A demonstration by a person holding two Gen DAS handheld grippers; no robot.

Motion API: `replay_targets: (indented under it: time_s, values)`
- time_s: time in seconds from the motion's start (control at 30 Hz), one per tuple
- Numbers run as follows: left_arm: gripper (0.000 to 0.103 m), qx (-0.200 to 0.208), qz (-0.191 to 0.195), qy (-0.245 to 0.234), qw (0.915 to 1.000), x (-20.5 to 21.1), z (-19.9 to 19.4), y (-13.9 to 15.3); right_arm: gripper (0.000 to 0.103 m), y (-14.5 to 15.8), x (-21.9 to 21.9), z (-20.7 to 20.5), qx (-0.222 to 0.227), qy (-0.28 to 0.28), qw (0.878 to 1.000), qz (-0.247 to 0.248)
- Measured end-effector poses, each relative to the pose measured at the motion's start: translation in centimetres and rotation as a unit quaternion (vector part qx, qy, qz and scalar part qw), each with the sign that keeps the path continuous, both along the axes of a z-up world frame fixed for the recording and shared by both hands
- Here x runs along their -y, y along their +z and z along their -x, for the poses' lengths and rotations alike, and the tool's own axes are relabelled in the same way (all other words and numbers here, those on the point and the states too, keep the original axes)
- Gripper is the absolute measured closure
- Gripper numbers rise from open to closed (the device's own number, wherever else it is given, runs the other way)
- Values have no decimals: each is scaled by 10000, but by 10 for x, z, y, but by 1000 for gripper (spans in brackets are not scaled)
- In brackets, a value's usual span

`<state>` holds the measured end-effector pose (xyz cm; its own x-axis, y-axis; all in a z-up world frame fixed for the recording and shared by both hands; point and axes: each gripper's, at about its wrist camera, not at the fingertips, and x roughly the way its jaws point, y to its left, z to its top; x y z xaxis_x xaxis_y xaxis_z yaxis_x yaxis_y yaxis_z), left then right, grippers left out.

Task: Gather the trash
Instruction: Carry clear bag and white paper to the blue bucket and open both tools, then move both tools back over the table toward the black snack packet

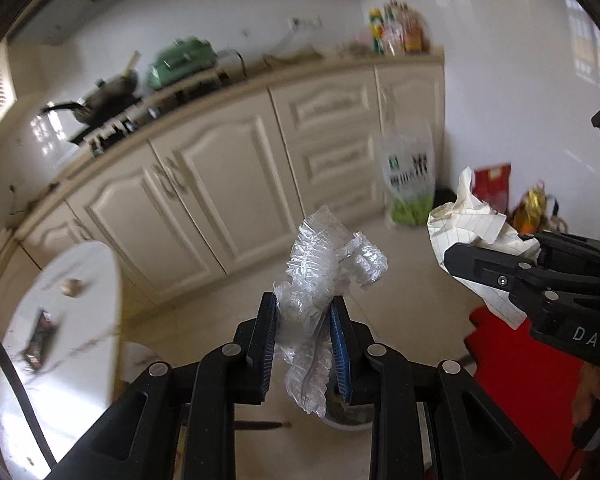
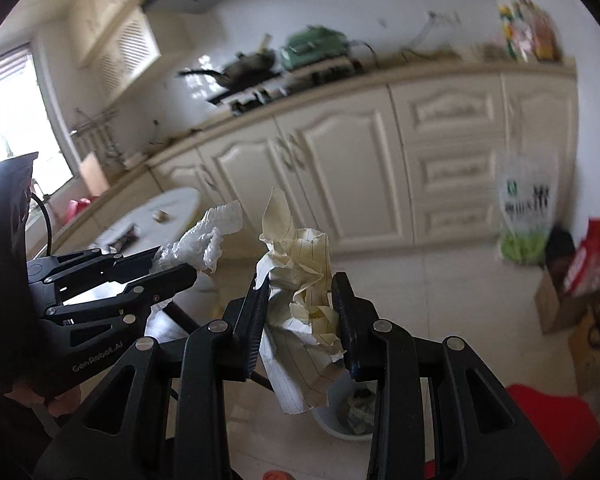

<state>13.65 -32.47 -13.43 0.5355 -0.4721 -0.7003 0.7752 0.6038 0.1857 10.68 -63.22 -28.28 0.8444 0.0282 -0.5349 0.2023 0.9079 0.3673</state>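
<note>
My left gripper (image 1: 305, 312) is shut on a crumpled clear plastic wrapper (image 1: 324, 264), held in the air above the floor. My right gripper (image 2: 301, 286) is shut on a crumpled sheet of lined paper (image 2: 300, 280). In the left wrist view the right gripper (image 1: 496, 258) shows at the right with the lined paper (image 1: 472, 220). In the right wrist view the left gripper (image 2: 172, 268) shows at the left with the plastic wrapper (image 2: 204, 240). A white bin (image 2: 350, 412) with scraps inside stands on the floor just below both grippers; it also shows in the left wrist view (image 1: 348, 416).
A white round table (image 1: 60, 320) at the left carries a dark wrapper (image 1: 40, 340) and a small brown lump (image 1: 73, 287). Cream kitchen cabinets (image 1: 228, 184) run behind. A green-printed bag (image 1: 410, 184) and red packages (image 1: 492, 188) sit by the wall. A red mat (image 1: 528, 372) lies at the right.
</note>
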Motion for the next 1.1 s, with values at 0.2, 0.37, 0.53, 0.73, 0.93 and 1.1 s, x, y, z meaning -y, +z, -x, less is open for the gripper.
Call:
replay_targets:
  time_s: [0.2,0.37,0.53,0.73,0.93,1.1]
  values:
    - [78,-266,-326,-122,9990,50,-41,-28,72,-50,31,-13,-336,-89,9988,-350]
    - [63,-305,-394,-66,9987,81,-78,-40,72,-73,46,-25,-470,-118,9976,-490]
    - [25,-119,-471,-55,9988,99,-78,-64,72,-86,48,-36,-554,-122,9968,-560]
    - [19,-46,-508,106,9986,91,-65,-76,72,-98,45,-53,-598,-82,9959,-678]
    - [19,-71,-436,278,9986,79,-62,-69,70,-106,41,-65,-676,-54,9950,-728]
    - [16,17,-337,397,9986,67,-54,-55,55,-107,37,-76,-759,-101,9946,-706]
